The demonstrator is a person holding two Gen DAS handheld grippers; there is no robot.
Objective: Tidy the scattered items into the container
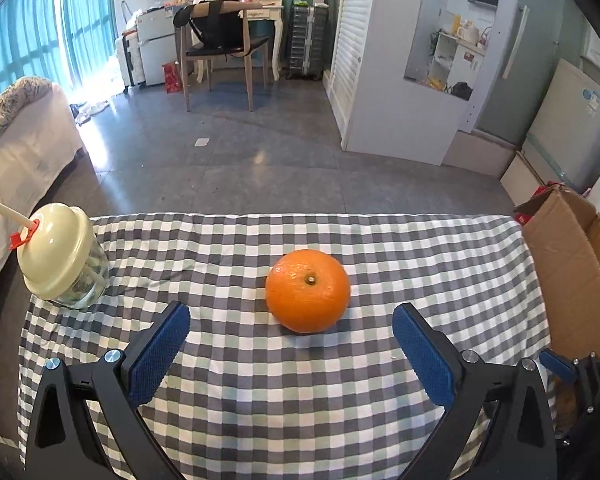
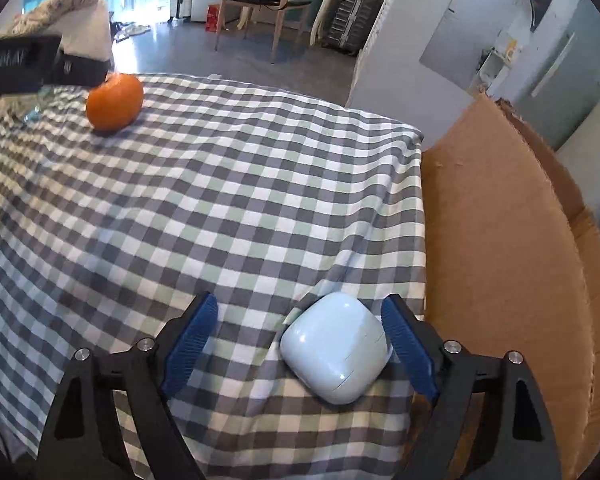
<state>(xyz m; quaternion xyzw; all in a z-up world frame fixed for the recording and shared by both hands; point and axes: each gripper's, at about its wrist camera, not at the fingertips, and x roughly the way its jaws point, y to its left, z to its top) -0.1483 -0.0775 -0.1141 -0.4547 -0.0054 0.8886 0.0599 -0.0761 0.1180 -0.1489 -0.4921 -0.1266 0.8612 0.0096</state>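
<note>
An orange [image 1: 307, 290] sits stem-up on the checked tablecloth [image 1: 284, 408], just ahead of my left gripper [image 1: 292, 314]. That gripper is open, its blue pads wide on either side and clear of the fruit. In the right wrist view a pale blue rounded case [image 2: 336, 354] lies near the cloth's right edge, between the fingers of my right gripper [image 2: 300, 305]. The right pad is close against the case and the left pad stands well off it, so this gripper is open. The orange [image 2: 115, 102] shows far left. The open cardboard box [image 2: 500, 260] stands beside the table's right edge.
A glass jar with a cream lid and straw [image 1: 64, 260] stands at the table's far left corner. The box [image 1: 572, 280] and part of the right gripper [image 1: 560, 364] show at right. Beyond the table lie grey floor, a chair and a bed.
</note>
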